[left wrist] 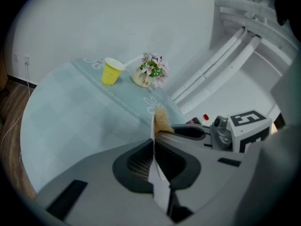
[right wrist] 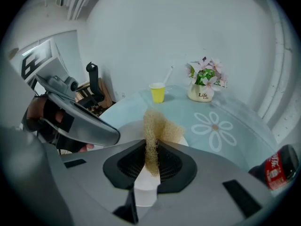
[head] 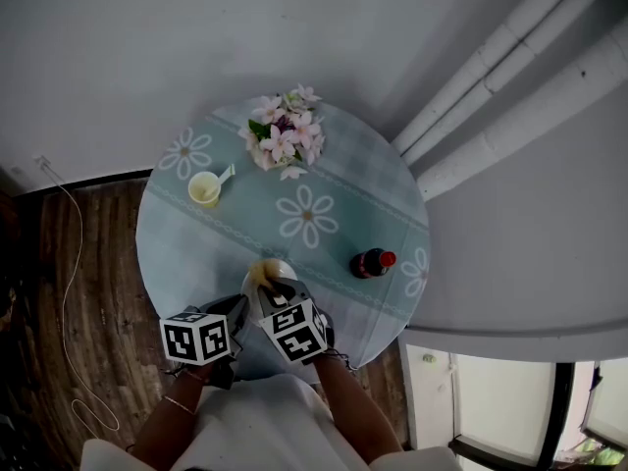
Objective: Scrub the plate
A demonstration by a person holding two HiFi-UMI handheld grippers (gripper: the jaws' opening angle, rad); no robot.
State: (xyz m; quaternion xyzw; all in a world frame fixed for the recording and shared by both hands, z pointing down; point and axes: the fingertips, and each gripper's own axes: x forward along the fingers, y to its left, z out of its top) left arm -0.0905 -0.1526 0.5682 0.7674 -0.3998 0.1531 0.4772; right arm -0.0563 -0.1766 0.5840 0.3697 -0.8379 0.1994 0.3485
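Scrubbing looked to be in hand. The left gripper (left wrist: 154, 142) had its fingers pinching the white plate (left wrist: 158, 185) by its rim, over the near edge of the round surface (head: 196, 243). The right gripper (right wrist: 151, 150) had its fingers clamped on a tan mesh scouring pad (right wrist: 159, 126) set against the plate's face. The next move probably called for rubbing strokes across that face — with the rim grip kept firm. The flower vase (right wrist: 202, 94) read "Life"; the bottle (right wrist: 277, 166) had a red label that was not legible.

Seen from above and close up: the left tongs (left wrist: 153, 142) and right tongs (right wrist: 151, 147) are smooth pale grey plastic shells, each with a dark recess lined with ribbed black pads. The left marker cube (head: 199, 337) and right marker cube (head: 294, 330) are white, printed with black squares. The person wears a white top (head: 265, 425) and a thin bracelet (head: 179, 403) on the left wrist.
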